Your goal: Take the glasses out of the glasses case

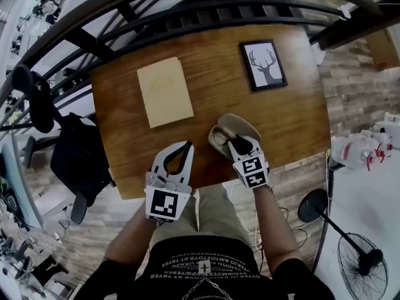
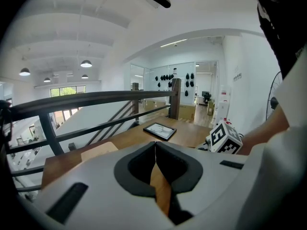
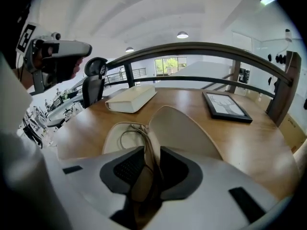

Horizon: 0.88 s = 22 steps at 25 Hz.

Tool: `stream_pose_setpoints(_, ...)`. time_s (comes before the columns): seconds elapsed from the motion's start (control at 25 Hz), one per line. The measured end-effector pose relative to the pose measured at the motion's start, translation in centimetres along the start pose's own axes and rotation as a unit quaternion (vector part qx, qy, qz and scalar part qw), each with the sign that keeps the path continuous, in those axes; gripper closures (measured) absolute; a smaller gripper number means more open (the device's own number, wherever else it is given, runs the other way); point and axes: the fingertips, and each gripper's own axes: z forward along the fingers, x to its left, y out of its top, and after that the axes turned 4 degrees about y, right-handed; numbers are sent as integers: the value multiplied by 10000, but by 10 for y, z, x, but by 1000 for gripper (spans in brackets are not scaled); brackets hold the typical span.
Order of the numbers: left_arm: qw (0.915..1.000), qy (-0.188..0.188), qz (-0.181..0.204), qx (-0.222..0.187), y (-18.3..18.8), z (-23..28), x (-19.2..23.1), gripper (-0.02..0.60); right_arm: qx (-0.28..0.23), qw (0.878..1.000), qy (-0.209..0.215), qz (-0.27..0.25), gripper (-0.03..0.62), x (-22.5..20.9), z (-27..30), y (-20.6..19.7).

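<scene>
Softly rounded beige glasses case (image 1: 239,125), wooden table (image 1: 215,67)

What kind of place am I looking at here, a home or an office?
Probably a mezzanine in an open-plan office: a dark metal railing runs past the brown wooden table, a black office chair stands beside it, and round pendant lamps hang from a white ceiling.

**Landmark:** open beige oval glasses case (image 1: 240,125) on brown wooden table (image 1: 300,117).
- **Left of case:** bare wood, passable, up to flat cream book (image 1: 165,92).
- **Beyond case, rightward:** black-framed deer picture (image 1: 263,64), lying flat.
- **Beyond both:** black metal railing (image 1: 206,5) bars the table's far edge.
</scene>
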Motion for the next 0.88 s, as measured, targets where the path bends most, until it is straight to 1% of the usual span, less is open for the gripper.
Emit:
stream_pose_setpoints(0.08,10000,-11,11,31,-1,-2,-1,552,101,9999,-3,-26,497,0,1,-1)
stream_pose_setpoints(0.16,10000,-19,13,38,-2,-3,-1,552,185,9998,-10,-102,534,1,2,-1)
stream_pose_setpoints(0.36,10000,-6,35,-9,3,-12,0,552,250,9994,53,-242,562,3,0,-1)
stream_pose_setpoints(0.52,10000,8,26,-25,4,-21,-2,552,102,9998,14,-178,565,4,-9,3)
stream_pose_setpoints(0.64,10000,12,42,20,8,-28,0,552,-39,9998,-104,-136,565,3,-18,10)
stream_pose_setpoints(0.76,9999,-3,44,-134,14,-35,1,552,-198,9995,-244,-57,565,3,-32,16)
stream_pose_setpoints(0.88,9999,22,72,-139,21,-43,3,552,-413,9985,-349,17,565,3,-46,25)
